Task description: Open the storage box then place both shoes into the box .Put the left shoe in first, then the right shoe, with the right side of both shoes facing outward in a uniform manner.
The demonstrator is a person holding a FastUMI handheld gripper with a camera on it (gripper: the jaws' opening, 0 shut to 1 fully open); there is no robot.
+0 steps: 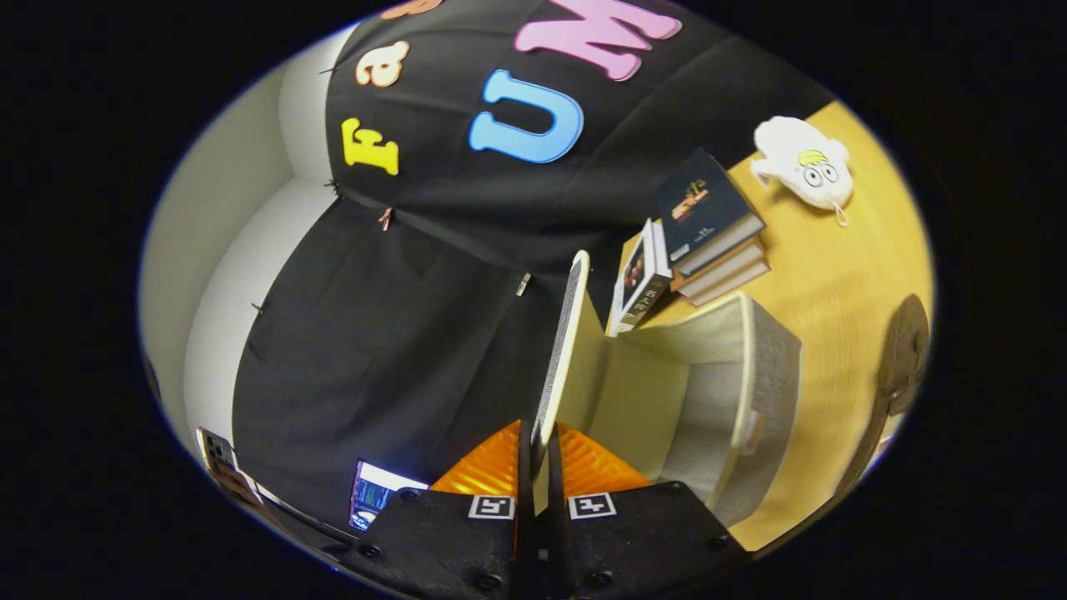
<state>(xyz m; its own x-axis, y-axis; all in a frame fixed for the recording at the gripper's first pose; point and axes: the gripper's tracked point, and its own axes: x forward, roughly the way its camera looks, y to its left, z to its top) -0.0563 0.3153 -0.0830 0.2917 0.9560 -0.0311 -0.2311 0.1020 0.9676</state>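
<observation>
Gripper view: gripper (538,454) fingers closed narrowly on the edge of the lid (563,350), one finger pressing on each face, the lid raised edge-on ahead of them. Beyond the lid and on its far side, the storage box (733,392) stands open on the wooden table (842,283), its pale interior exposed. Behind the box, a stack of books (708,225) with another book (640,279) leaning against it; farther along the table, a white plush toy (804,171).
</observation>
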